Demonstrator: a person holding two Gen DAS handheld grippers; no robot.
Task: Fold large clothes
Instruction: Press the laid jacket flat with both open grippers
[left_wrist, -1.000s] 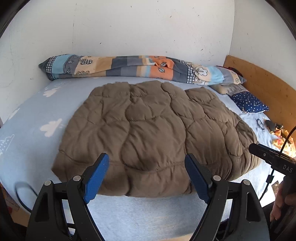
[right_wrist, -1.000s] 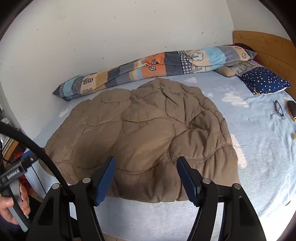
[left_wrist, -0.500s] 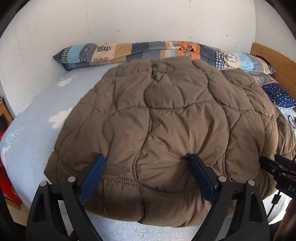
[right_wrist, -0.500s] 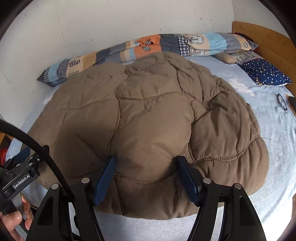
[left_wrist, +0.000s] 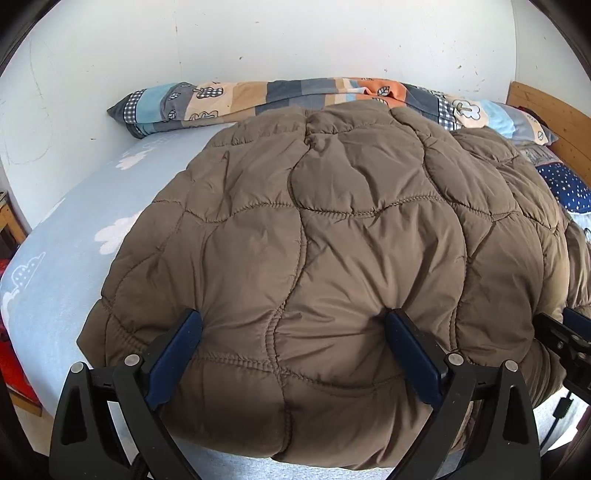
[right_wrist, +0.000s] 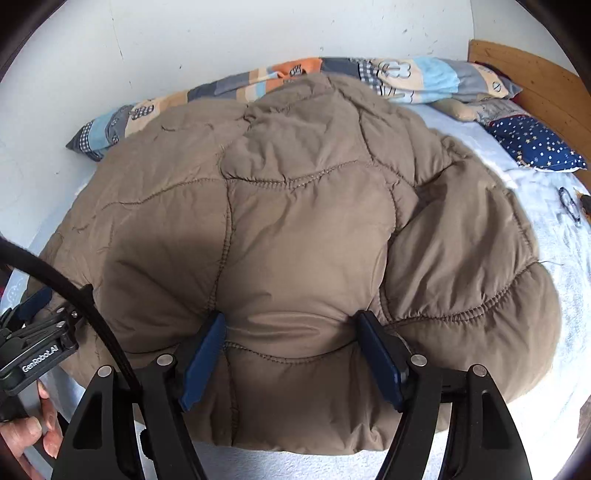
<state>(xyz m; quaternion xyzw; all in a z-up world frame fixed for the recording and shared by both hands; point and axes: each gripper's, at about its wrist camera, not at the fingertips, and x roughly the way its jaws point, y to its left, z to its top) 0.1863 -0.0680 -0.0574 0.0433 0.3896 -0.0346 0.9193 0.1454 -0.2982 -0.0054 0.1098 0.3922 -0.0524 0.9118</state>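
A large brown quilted jacket (left_wrist: 332, 240) lies spread on the light blue bed; it also fills the right wrist view (right_wrist: 295, 229). My left gripper (left_wrist: 293, 332) is open, its blue pads (left_wrist: 177, 354) pressed against the jacket's near hem with the fabric bulging between them. My right gripper (right_wrist: 290, 332) is open too, its blue pads (right_wrist: 376, 358) straddling the near hem further right. The right gripper shows at the right edge of the left wrist view (left_wrist: 565, 343); the left gripper shows at the left edge of the right wrist view (right_wrist: 33, 343).
A rolled patchwork duvet (left_wrist: 295, 99) lies along the white wall behind the jacket. A navy star-print pillow (right_wrist: 535, 144) and a wooden headboard (right_wrist: 535, 77) are at the right. Eyeglasses (right_wrist: 569, 206) lie on the sheet (left_wrist: 62, 258).
Both grippers have moved forward and down from above the bed onto the jacket's near hem. The jacket now bulges between both pairs of fingers. Both stay open.
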